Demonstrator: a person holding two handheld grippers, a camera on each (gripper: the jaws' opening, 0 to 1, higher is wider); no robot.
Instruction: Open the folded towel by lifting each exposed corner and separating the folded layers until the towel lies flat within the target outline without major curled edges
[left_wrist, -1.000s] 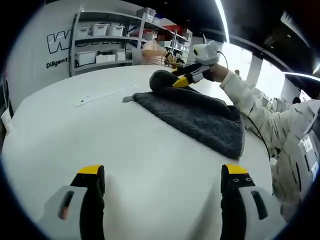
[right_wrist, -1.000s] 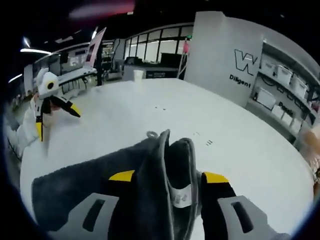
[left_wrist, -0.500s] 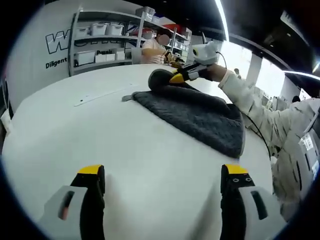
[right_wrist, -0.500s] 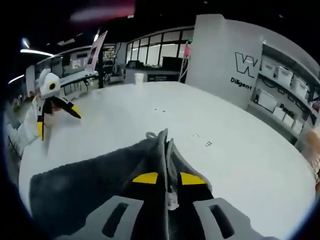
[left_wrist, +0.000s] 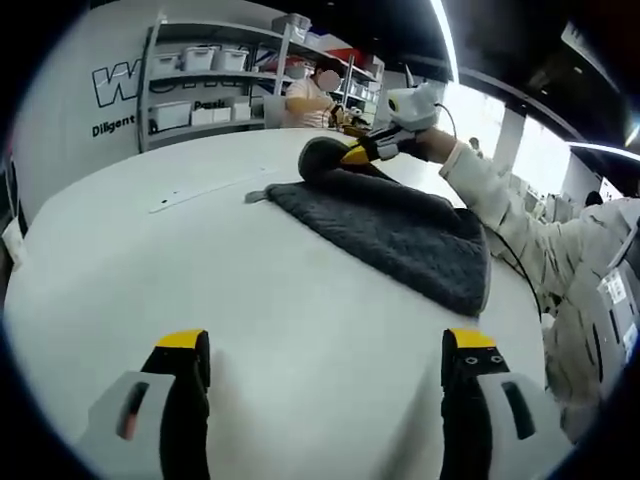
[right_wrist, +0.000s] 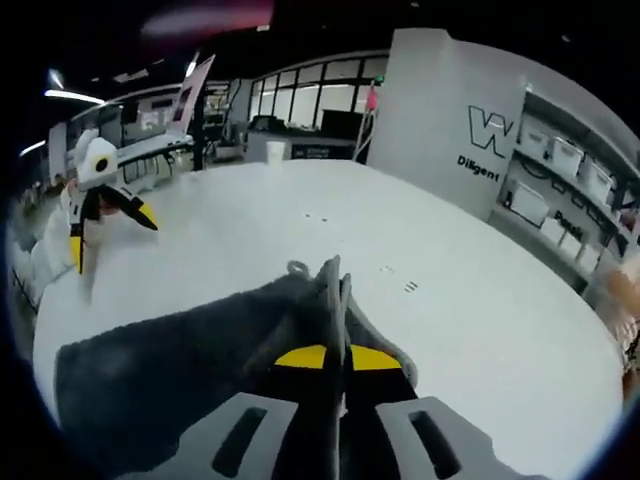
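Towel corner pinched in my right jaws

Towel (left_wrist: 395, 232), dark grey and folded, lies on the white table (left_wrist: 200, 270), toward the far right side in the left gripper view. On the far left there is a wall with large letters, and next to it a shelf (left_wrist: 205, 85) with white boxes. A person (left_wrist: 305, 100) sits behind the far edge of the table.

My left gripper (left_wrist: 325, 365) is over the bare near part of the table, well apart from the towel. Its jaws stand wide open and hold nothing.

At the far end of the towel I see my right gripper (left_wrist: 350, 155). It grips the raised, rolled corner of the cloth there, and my sleeve (left_wrist: 520, 235) reaches along the right edge of the table.

In the right gripper view, my left gripper (right_wrist: 100, 215) shows far on the left, above the table. The towel (right_wrist: 170, 360) spreads on the near left side. My right gripper (right_wrist: 337, 357) is closed on a fold of the towel, which stands up as a thin ridge between the yellow tips. A small loop (right_wrist: 297, 268) lies at the far end of this ridge.
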